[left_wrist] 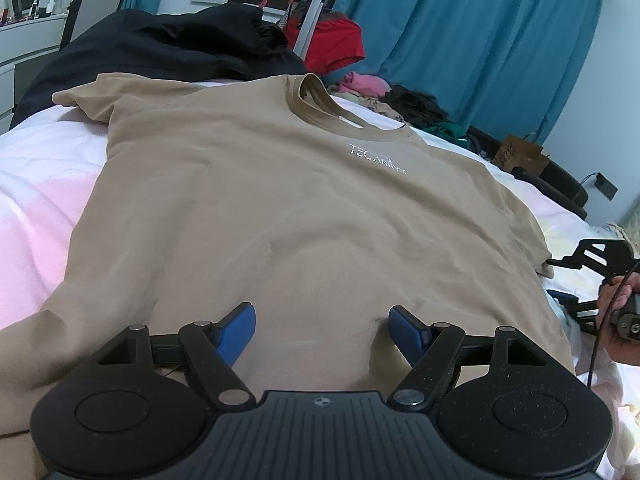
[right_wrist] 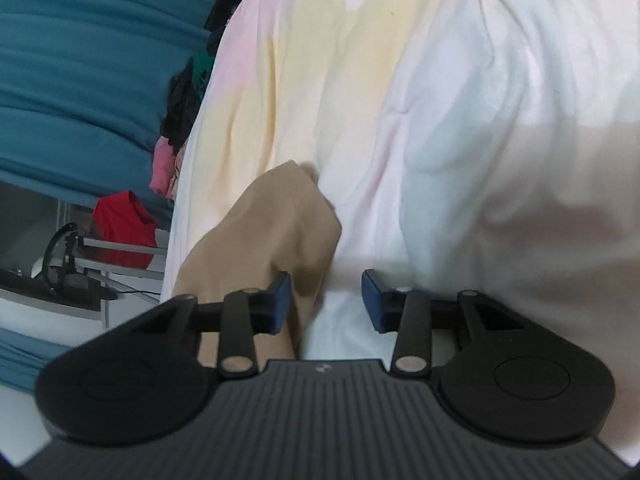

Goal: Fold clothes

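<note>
A tan T-shirt (left_wrist: 280, 208) with small white chest lettering lies face up, spread flat on a pale bed sheet (left_wrist: 40, 184), collar away from me. My left gripper (left_wrist: 322, 328) hovers over the shirt's lower middle, its blue pads wide apart with only flat fabric under them. At the shirt's right side a hand (left_wrist: 616, 320) holds my right gripper (left_wrist: 592, 280). In the right wrist view that gripper (right_wrist: 326, 300) stands open over the sheet (right_wrist: 440, 120). The edge of the tan sleeve (right_wrist: 272, 232) lies by its left pad, and neither pad presses on it.
A black garment (left_wrist: 160, 48) lies heaped at the far end of the bed. A red garment (left_wrist: 336, 44) hangs on a rack beyond it. A pile of mixed clothes (left_wrist: 400, 100) and a brown paper bag (left_wrist: 516, 152) sit along the far right, before blue curtains (left_wrist: 480, 40).
</note>
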`<move>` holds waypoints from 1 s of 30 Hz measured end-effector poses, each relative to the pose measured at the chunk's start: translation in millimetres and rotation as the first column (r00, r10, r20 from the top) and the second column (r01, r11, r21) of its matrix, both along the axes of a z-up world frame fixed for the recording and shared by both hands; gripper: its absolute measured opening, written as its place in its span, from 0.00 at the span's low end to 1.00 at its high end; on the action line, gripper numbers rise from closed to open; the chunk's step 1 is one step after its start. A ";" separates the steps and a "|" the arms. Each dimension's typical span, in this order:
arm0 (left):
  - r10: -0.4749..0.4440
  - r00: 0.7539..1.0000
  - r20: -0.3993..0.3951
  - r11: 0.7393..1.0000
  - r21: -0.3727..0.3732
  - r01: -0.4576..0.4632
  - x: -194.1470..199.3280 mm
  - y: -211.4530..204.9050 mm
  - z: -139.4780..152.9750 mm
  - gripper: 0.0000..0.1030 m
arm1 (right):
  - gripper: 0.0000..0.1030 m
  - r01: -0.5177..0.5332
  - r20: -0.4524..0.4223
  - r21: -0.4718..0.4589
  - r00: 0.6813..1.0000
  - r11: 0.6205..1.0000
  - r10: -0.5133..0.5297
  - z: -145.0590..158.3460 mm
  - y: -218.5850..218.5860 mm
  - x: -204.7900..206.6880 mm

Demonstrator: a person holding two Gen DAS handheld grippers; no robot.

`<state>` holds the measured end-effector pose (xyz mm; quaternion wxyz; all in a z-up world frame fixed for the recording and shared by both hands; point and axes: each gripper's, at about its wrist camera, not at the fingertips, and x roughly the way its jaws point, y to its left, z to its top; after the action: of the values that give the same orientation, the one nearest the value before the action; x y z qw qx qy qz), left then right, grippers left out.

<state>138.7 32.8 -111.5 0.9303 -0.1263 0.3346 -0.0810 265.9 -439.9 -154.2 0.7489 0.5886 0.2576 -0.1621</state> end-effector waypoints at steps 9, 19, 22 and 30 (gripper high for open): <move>0.001 1.000 0.002 1.000 -0.002 -0.001 1.8 0.0 -1.6 0.73 | 0.05 -0.042 0.070 -0.114 0.996 0.993 0.050 8.3 0.3 4.8; 0.017 1.000 -0.008 0.999 -0.033 -0.017 0.6 5.9 1.7 0.72 | 0.08 -0.043 -0.009 -0.177 0.999 0.983 0.042 27.0 -9.7 -25.5; 0.022 1.000 -0.013 0.999 -0.030 -0.022 -0.4 6.0 2.8 0.72 | 0.29 -0.049 0.001 -0.066 0.999 0.997 0.049 15.1 -7.4 -44.7; 0.020 1.000 -0.011 1.000 -0.017 -0.020 -4.9 2.6 6.1 0.72 | 0.82 -0.132 0.181 0.123 0.977 0.983 0.109 -8.3 22.8 -30.0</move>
<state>133.7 35.4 -105.3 0.9282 -0.1382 0.3375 -0.0739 235.9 -417.1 -162.5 0.7354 0.6330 0.2372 -0.0466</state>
